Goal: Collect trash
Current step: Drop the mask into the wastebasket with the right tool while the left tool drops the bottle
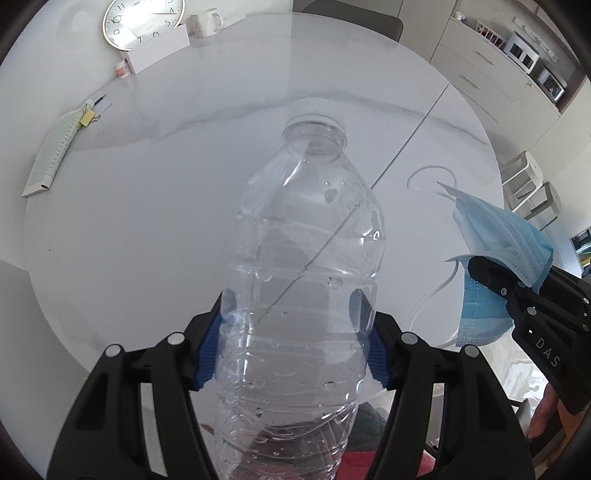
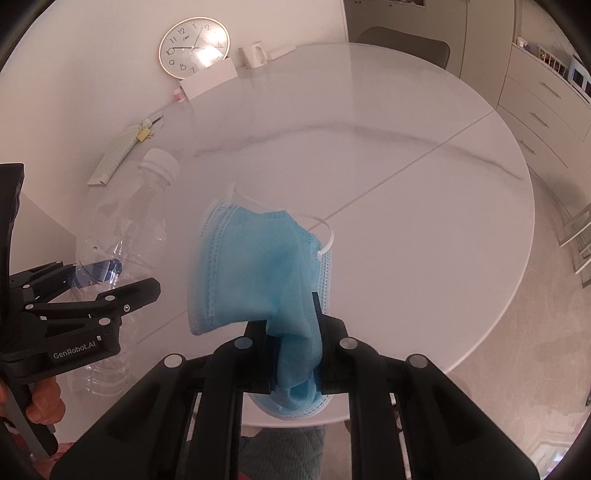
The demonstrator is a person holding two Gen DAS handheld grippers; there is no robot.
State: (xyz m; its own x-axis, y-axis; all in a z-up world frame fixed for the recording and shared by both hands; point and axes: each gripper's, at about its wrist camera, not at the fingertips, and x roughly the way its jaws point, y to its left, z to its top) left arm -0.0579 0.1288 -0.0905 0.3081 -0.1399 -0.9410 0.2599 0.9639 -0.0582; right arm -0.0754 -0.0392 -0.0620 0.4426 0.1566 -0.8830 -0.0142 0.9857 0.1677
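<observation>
A clear empty plastic bottle (image 1: 303, 258) with a white cap hangs above the white round table (image 1: 147, 229), and my left gripper (image 1: 293, 332) is shut on its body, blue pads pressing both sides. The same bottle (image 2: 122, 236) and left gripper (image 2: 110, 284) show at the left of the right wrist view. A blue face mask (image 2: 255, 266) with white ear loops hangs crumpled from my right gripper (image 2: 295, 354), which is shut on it. In the left wrist view the mask (image 1: 498, 258) and right gripper (image 1: 517, 288) are at the right edge.
At the table's far side lie a notepad (image 1: 51, 155) with a yellow clip, a white box (image 1: 159, 48), a round clock (image 1: 142, 20), a white mug (image 1: 205, 22) and a small pink jar (image 1: 122, 68). Cabinets (image 1: 491, 74) stand at the right, a chair (image 2: 402, 44) behind the table.
</observation>
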